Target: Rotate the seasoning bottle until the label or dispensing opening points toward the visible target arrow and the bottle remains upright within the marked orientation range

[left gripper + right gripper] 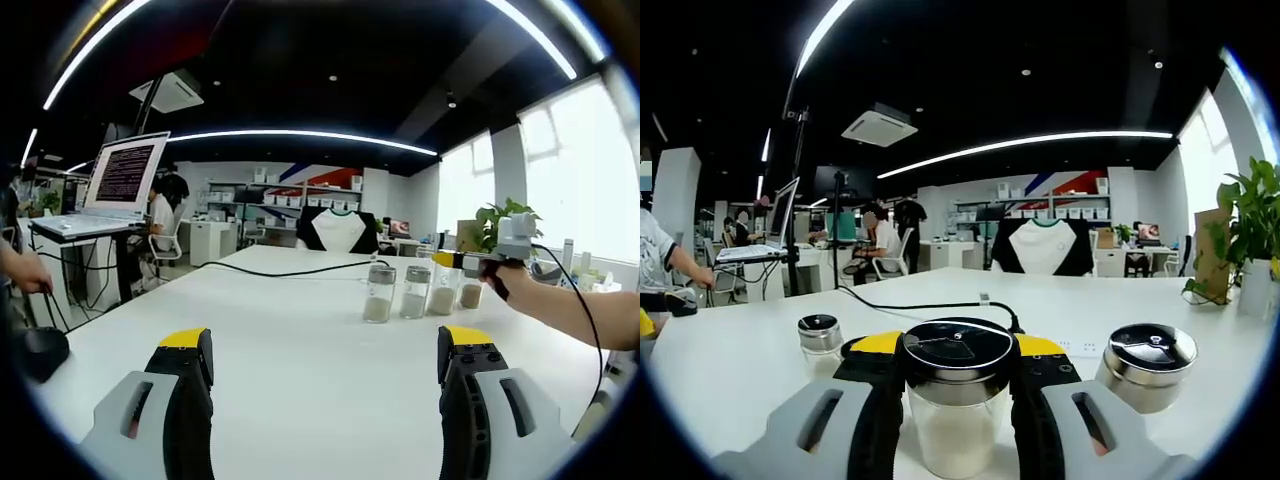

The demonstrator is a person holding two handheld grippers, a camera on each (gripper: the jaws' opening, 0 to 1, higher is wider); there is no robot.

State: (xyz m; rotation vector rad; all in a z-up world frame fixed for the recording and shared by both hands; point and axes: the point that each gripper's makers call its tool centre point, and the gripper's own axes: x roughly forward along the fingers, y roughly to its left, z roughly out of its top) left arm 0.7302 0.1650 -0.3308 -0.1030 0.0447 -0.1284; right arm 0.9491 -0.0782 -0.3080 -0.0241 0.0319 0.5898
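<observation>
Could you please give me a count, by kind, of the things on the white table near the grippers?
Seasoning bottles: 4
Black cables: 1
Potted plants: 1
Total: 6
In the right gripper view, the right gripper has its jaws around one bottle. The left gripper is open over bare table.

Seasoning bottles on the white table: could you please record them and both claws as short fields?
Surface: white table, black cable lying across it
Bottles: row of seasoning bottles, upright, metal lids
Right claw: jaws flank the middle bottle; contact unclear
Left claw: open, above bare tabletop
</observation>
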